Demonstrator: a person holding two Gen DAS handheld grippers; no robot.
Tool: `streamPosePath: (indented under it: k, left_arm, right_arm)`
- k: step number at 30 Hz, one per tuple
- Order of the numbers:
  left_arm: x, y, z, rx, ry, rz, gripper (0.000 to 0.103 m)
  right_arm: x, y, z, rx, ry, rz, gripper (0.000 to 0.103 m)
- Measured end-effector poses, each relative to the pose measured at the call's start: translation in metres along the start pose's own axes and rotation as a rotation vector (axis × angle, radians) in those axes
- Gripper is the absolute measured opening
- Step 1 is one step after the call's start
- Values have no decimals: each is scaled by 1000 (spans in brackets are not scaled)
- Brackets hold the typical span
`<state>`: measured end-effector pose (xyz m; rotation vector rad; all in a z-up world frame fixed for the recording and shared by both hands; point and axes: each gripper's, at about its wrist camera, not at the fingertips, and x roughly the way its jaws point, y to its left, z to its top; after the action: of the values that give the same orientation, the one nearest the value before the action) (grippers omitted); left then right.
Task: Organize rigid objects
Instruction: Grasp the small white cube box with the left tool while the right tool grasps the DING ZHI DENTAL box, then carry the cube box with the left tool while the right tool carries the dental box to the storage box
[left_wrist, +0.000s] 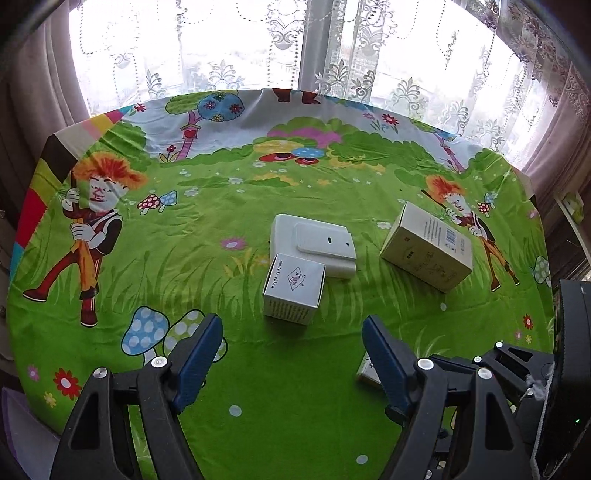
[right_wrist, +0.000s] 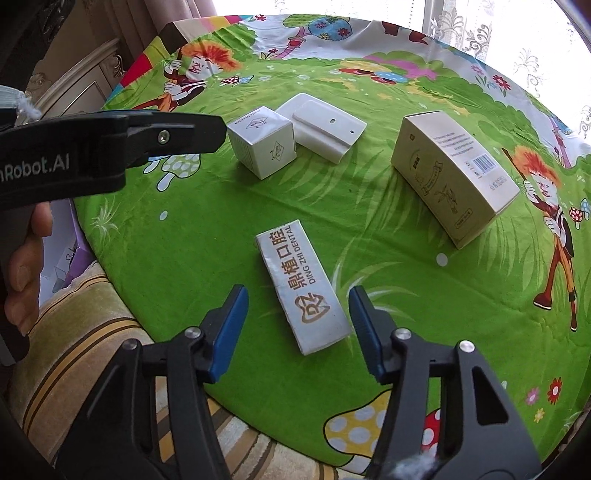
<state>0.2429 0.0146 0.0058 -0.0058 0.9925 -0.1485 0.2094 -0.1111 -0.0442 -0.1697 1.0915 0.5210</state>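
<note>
Here the dental box (right_wrist: 301, 290) lies closed between open jaws.

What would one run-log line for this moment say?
right claw: open, astride long dental box, no contact | left claw: open, empty, facing small cube box | big box: untouched

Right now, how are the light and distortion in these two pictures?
Left wrist view: window blown out white, tablecloth edge bowed by the fisheye. Right wrist view: evenly lit, print on the dental box sharp, the left gripper dark at the side.
</note>
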Motion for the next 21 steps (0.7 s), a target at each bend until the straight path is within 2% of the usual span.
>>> streamPosePath:
  k: [6,9,15,17,21]
  left_arm:
    - [27,-5,11,32,30,5,78]
    - [38,-5,14,36,46,4,73]
    - [56,-2,14,36,77,1,56]
    - [58,-3,11,35,87,-5,44]
    - [57,-2,7,20,85,-13,43]
  right_arm:
    - [6,-5,-1,20,13,23,47]
    - [7,-6,-2,25,13,26,39]
    - [6,-8,-2,37,5,22,36]
    - [6,-10,-3,48,1,16,36]
    - [4,-15,-4,62,-4,-1,36]
